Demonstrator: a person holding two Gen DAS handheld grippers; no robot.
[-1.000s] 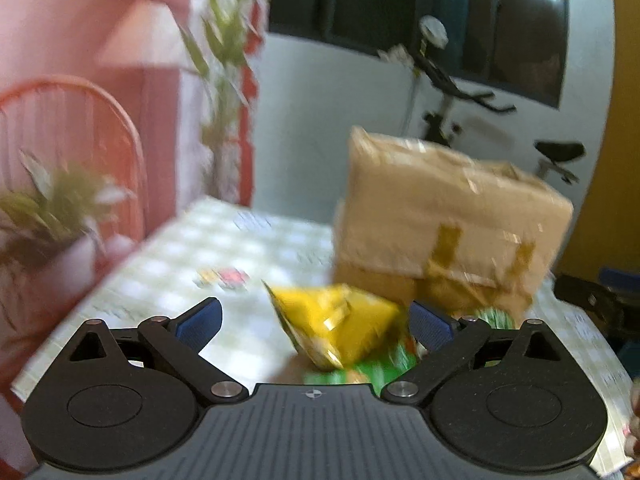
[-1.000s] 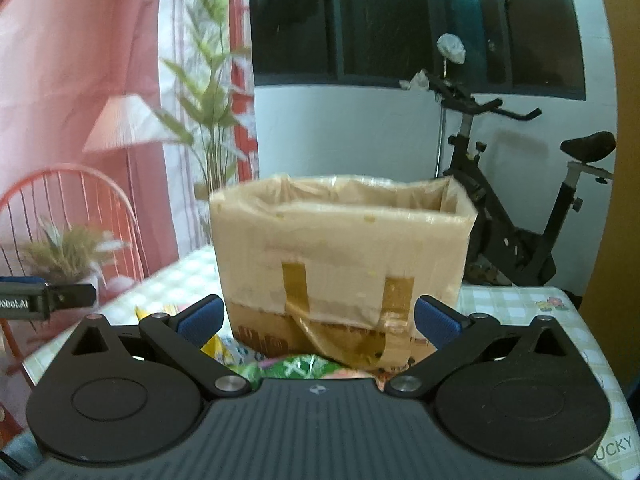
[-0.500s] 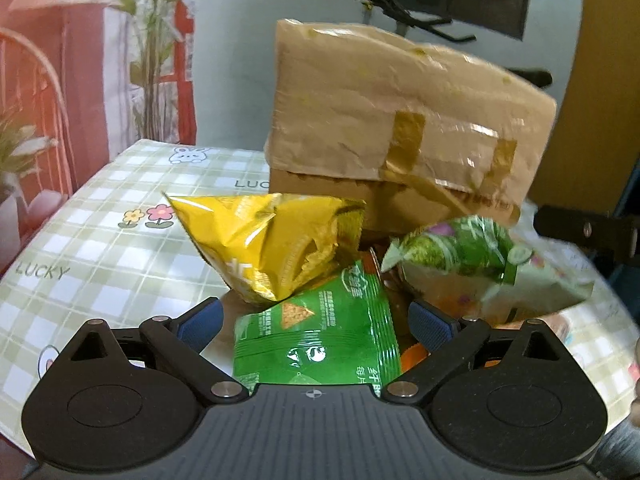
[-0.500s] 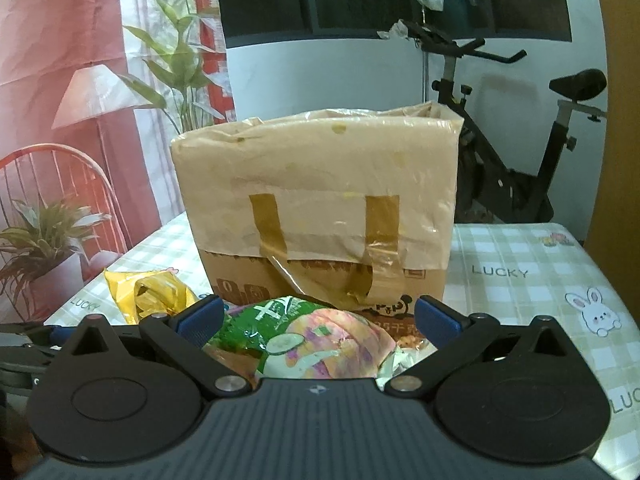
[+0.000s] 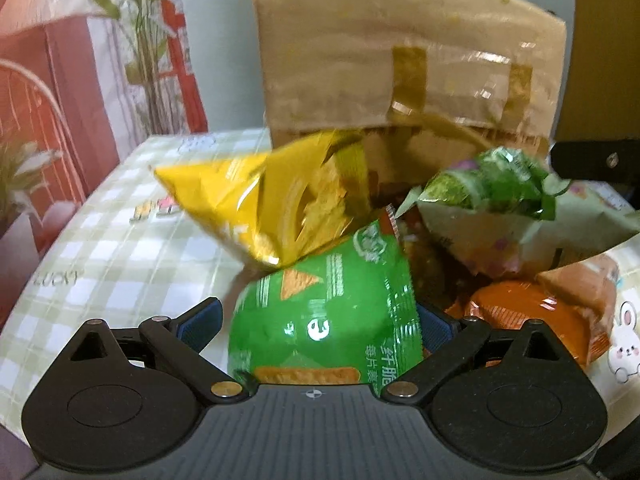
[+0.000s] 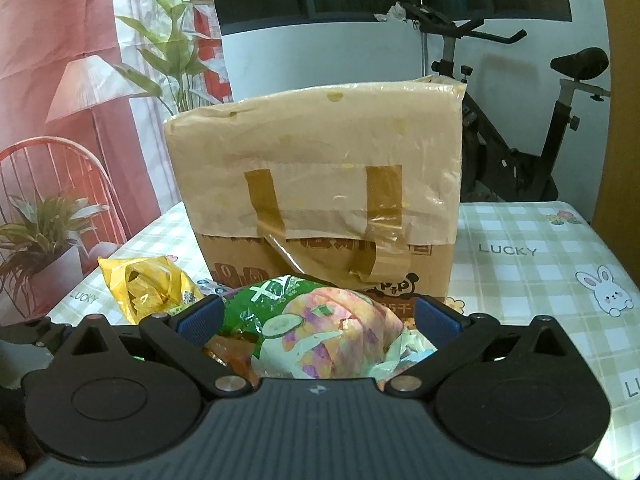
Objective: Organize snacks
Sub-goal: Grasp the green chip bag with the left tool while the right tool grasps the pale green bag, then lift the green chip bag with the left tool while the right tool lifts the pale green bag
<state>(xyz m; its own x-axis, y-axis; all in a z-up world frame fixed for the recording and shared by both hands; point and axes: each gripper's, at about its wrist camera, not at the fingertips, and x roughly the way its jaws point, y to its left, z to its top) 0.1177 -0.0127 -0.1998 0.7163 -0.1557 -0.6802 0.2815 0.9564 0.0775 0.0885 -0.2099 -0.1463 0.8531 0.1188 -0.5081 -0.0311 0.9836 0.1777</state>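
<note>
Here, a table [image 6: 532, 240] under green-checked cloth printed with rabbits; ahead of the right hand-held gripper [image 6: 318, 320], a taped cardboard box [image 6: 316, 184], then an exercise bike [image 6: 520, 152], plant and red chair beyond. Visible only past the left hand-held gripper [image 5: 318, 320]: one green bag [image 5: 332, 312] between its spread fingers and one orange bag [image 5: 520, 312] to its right. Shared: one yellow bag [image 5: 272, 208], one flowery bag [image 6: 320, 336] between the right's open fingers. Four bags, one box.

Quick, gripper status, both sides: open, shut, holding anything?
Left gripper: open, fingers either side of the green bag, not clamped.
Right gripper: open, the pale bag between its fingers, no grip.
</note>
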